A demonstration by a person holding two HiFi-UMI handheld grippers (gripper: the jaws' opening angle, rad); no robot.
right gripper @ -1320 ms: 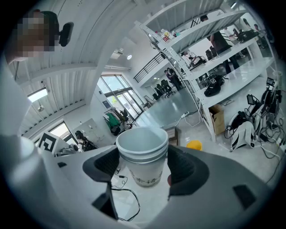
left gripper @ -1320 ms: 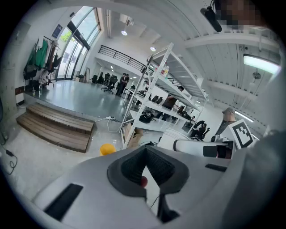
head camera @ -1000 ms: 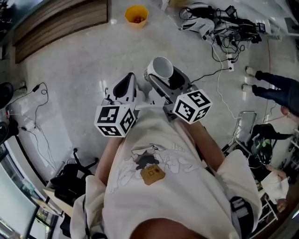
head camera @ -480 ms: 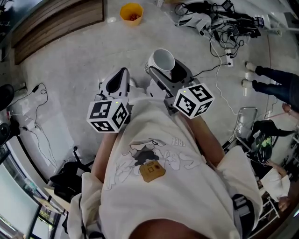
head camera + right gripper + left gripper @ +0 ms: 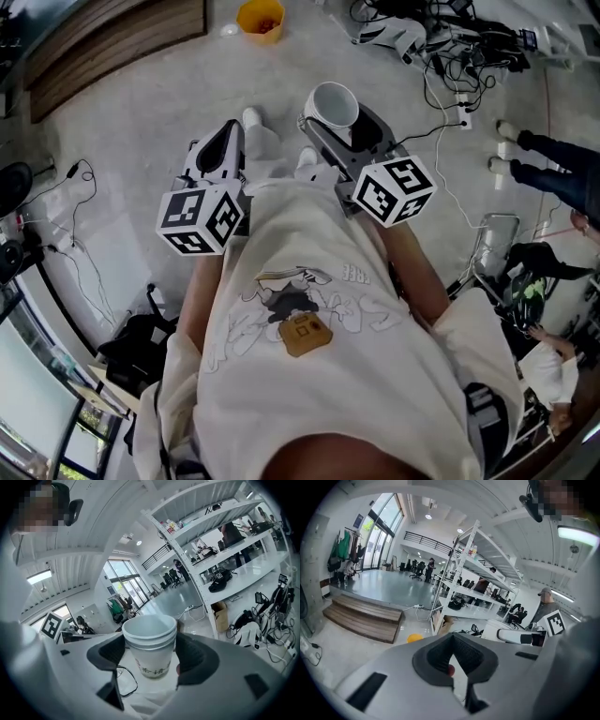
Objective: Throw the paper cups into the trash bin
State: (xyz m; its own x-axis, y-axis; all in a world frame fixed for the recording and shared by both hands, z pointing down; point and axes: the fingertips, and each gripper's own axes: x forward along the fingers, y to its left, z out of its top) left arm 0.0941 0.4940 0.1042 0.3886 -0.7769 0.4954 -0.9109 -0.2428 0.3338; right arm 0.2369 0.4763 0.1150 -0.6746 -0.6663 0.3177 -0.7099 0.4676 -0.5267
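Observation:
Stacked white paper cups [image 5: 150, 644] stand upright between the jaws of my right gripper [image 5: 150, 660], which is shut on them. In the head view the cups [image 5: 335, 105] show their open mouth above the right gripper [image 5: 342, 131], held out in front of the person's chest. My left gripper [image 5: 223, 150] is beside it at the left, shut and holding nothing; in its own view the left gripper [image 5: 451, 670] has its pads together. A yellow bin [image 5: 261, 19] stands on the floor far ahead, and the same yellow bin [image 5: 415, 638] shows small beyond the left jaws.
A wooden step [image 5: 112, 47] runs along the far left. Cables and white gear [image 5: 431, 37] lie on the floor at the far right. Another person's legs [image 5: 553, 169] are at the right edge. White shelving [image 5: 473, 573] stands ahead. A black bag [image 5: 141, 356] lies at the lower left.
The left gripper has drifted left and lower in the head view. The right gripper keeps hold of the cups. The yellow bin has slid slightly up the frame.

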